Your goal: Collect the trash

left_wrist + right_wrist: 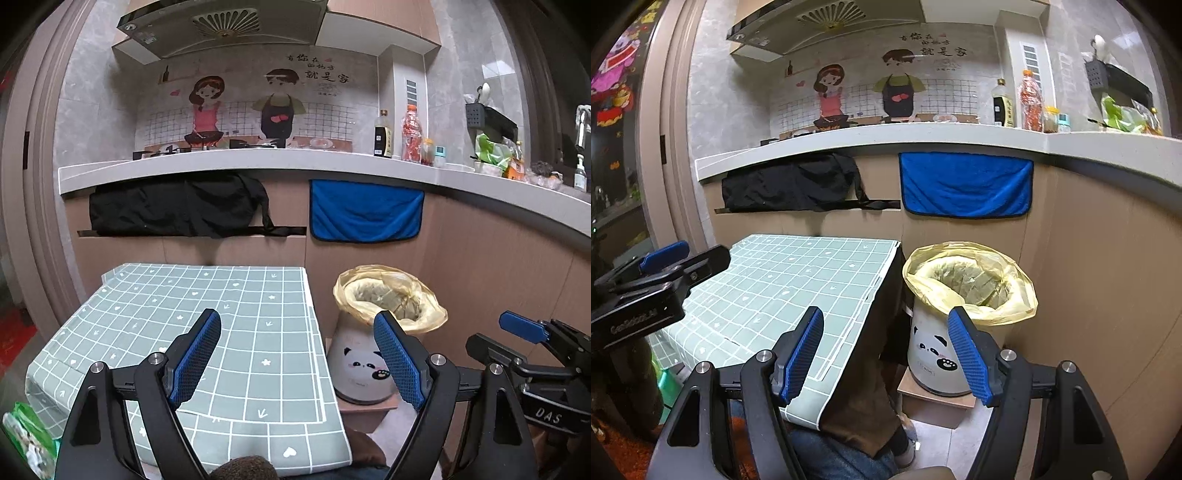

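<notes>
I see the checked table [229,332] with no trash on it; the lined panda bin [945,332] stands just right of it. My left gripper [295,354] and right gripper [886,350] both gape wide, empty. I'd scan past the table's left edge, where green packaging [26,432] lies.

Both views evenly lit, soft indoor light, no hard shadows. Strong fisheye bend: counter edge [258,162] curves, corners go black. Glare patch on wall tiles [496,70] at upper right. Centre sharp; rims slightly smeared, dim.
</notes>
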Tool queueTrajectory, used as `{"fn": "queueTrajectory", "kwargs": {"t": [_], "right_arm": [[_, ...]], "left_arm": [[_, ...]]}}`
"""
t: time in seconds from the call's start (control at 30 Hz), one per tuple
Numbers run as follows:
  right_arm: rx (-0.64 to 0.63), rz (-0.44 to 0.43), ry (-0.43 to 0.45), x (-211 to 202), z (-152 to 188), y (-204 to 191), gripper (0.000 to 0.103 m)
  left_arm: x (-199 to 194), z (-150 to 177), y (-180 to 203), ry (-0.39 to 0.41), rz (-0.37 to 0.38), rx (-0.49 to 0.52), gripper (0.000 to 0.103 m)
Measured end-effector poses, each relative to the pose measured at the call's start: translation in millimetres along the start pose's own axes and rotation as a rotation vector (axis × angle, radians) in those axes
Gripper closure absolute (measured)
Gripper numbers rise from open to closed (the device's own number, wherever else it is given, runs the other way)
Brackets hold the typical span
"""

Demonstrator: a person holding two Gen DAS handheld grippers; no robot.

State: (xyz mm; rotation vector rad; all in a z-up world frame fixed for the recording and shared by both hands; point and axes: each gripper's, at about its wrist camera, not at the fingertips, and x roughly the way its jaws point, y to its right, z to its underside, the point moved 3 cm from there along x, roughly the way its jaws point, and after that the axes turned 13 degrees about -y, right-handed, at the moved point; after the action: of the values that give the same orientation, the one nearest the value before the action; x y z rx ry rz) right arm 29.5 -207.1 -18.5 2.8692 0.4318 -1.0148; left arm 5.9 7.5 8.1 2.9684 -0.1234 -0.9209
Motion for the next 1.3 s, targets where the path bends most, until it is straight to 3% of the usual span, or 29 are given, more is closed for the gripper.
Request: {"fn": "queueTrajectory", "kwargs": {"t": [1.3], "right_arm": [[0.058,0.011,0.018,-6.3,7.4,14.3,0.036]], "left_arm": [[-0.1,2.1,9.4,-0.026,0.034,0.064,0.018]]}}
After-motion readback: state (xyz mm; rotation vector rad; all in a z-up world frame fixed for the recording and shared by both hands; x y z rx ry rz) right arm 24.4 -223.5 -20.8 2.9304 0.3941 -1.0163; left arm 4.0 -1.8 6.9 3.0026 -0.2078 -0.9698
